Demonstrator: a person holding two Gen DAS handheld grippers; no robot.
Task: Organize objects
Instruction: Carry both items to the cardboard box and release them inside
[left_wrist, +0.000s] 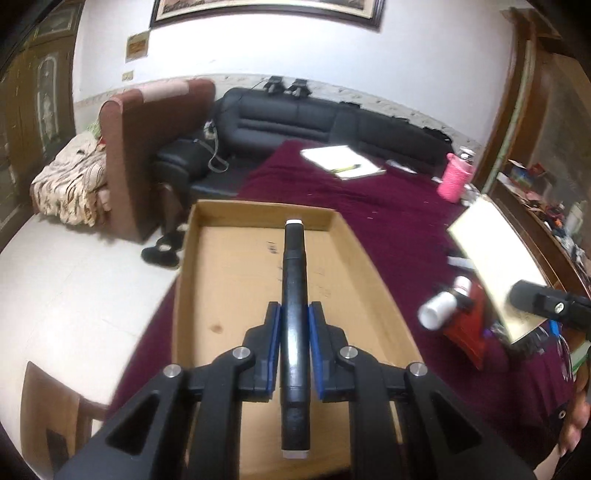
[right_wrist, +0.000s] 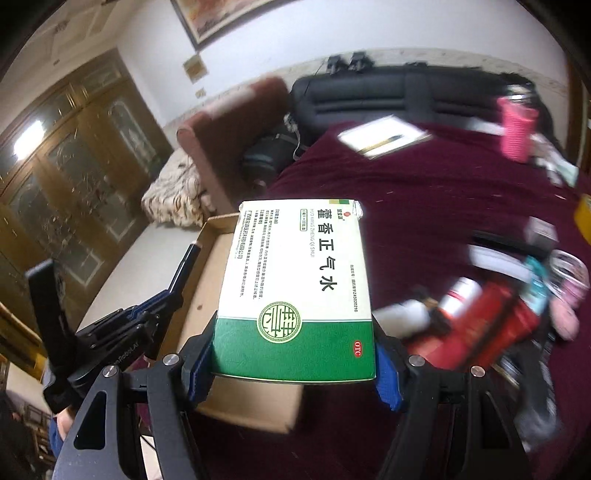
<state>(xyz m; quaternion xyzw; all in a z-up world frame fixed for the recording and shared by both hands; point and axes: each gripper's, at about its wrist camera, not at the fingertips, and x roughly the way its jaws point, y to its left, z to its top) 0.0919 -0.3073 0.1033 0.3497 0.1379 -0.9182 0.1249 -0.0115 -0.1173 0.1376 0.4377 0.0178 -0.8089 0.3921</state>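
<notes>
currently the worktop (left_wrist: 388, 221), covered in a maroon cloth, carries the largest item, an open cardboard tray (left_wrist: 229, 280) that looks empty, set at its near left corner. to the right of the tray lies a blurred clutter: a red box (right_wrist: 491, 325), a white bottle (left_wrist: 439, 308) and smaller items too smeared to name. a notepad with a pen (left_wrist: 343, 162) and a pink bottle sleeve (left_wrist: 456, 175) sit well apart at the far side.

the right gripper (right_wrist: 295, 373) has its fingers pinching a green-and-white medicine box (right_wrist: 299, 284) by its side edges, held in the air beside and partly over the tray's right wall. the left gripper (left_wrist: 294, 354) has its fingers pressed nearly together on a black marker pen (left_wrist: 294, 314), which points forward over the tray floor.

judged step: carrying both items to the tray for deposit. the next move calls for lowering each item inside the tray walls, spreading the fingers only once it rests on the floor, and keeping the two grippers apart.
</notes>
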